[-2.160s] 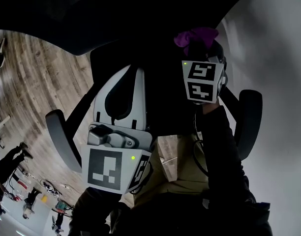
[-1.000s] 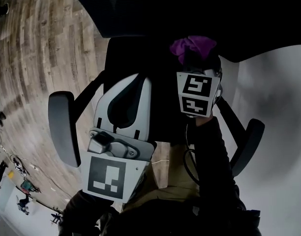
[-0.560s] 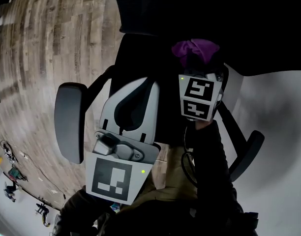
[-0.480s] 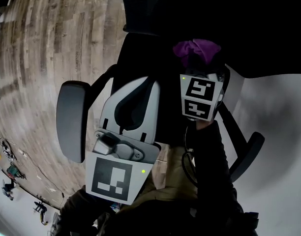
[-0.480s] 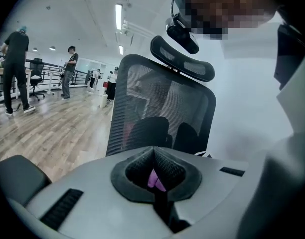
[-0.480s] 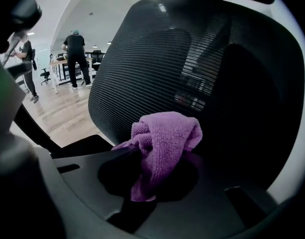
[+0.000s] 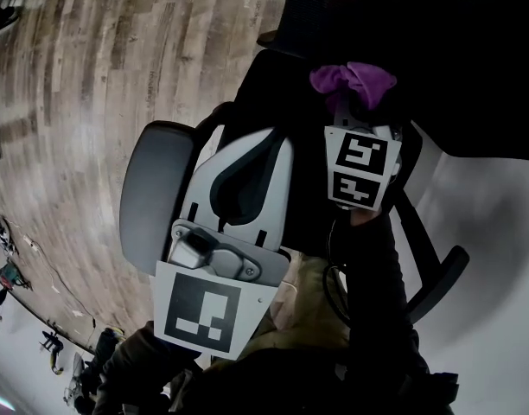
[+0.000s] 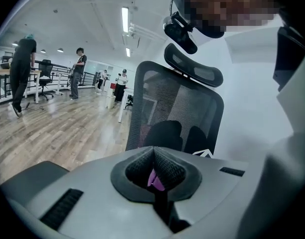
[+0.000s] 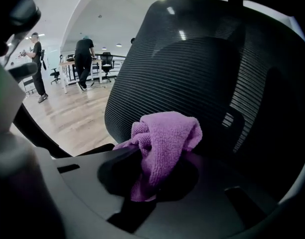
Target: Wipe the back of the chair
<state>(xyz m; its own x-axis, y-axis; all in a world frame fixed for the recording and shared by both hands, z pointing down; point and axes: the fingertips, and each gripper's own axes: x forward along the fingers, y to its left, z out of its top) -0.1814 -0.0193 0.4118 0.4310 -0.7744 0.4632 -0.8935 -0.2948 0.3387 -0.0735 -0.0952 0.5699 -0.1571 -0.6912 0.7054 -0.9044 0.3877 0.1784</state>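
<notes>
At far left, wooden floor (image 7: 83, 76): pale planks ran beneath the chair.
Next right, armrest (image 7: 152, 188): grey pad, on the chair's left side in the head view.
Centre-left, left gripper (image 8: 153, 151): jaws were closed together, tips meeting, pointed at the mesh.
Centre, chair back (image 9: 202, 73): black mesh, upright, filling the right gripper view.
Right, right gripper (image 9: 152, 176): jaws were clamped on the purple cloth (image 9: 165, 136).
Same spot, purple cloth: bunched, close against the chair back; contact could not be judged.
</notes>
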